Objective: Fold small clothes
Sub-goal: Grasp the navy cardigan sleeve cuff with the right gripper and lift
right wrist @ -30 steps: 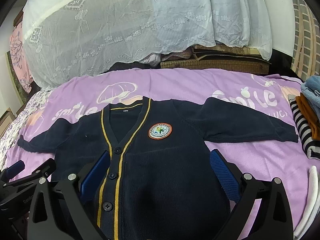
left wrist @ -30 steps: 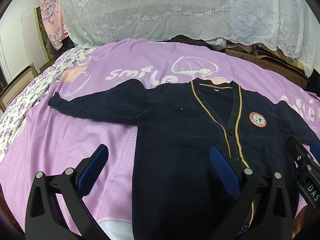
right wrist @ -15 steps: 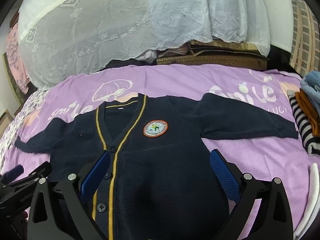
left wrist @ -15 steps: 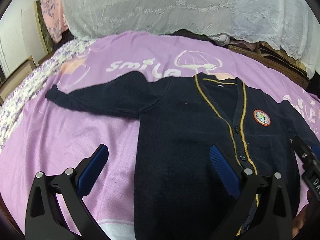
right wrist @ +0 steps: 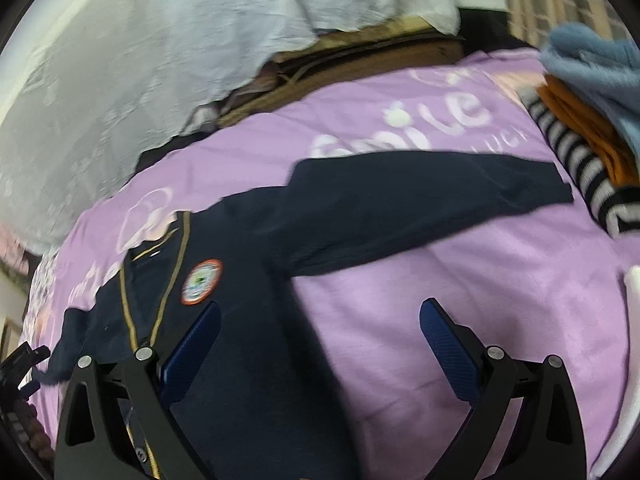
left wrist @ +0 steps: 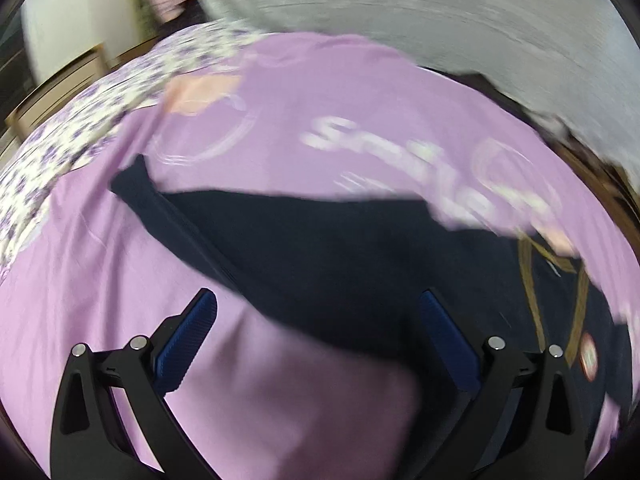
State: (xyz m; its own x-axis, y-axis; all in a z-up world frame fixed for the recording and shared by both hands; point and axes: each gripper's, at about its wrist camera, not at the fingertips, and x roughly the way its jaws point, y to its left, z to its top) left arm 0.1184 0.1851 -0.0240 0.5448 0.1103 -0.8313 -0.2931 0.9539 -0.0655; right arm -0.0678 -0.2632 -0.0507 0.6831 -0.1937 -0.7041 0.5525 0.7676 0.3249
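Observation:
A small navy cardigan (right wrist: 248, 320) with yellow trim and a round badge (right wrist: 201, 282) lies flat on the purple bed cover (right wrist: 480, 300), both sleeves spread out. In the left wrist view its left sleeve (left wrist: 248, 236) runs across the middle, cuff at the left. My left gripper (left wrist: 318, 340) is open and empty above the sleeve's armpit area. In the right wrist view the right sleeve (right wrist: 420, 196) stretches to the right. My right gripper (right wrist: 320, 344) is open and empty above the cardigan's right side edge. Both views are motion-blurred.
A stack of folded clothes (right wrist: 588, 128), striped, orange and blue, sits at the bed's right edge. A white lace-covered pile (right wrist: 140, 60) lines the back. A floral sheet (left wrist: 80, 120) and wooden furniture (left wrist: 52, 88) are at the left.
Both grippers have swung outward: the left one to the left toward the left sleeve, the right one to the right toward the right sleeve. Both stay open. The cardigan has not moved.

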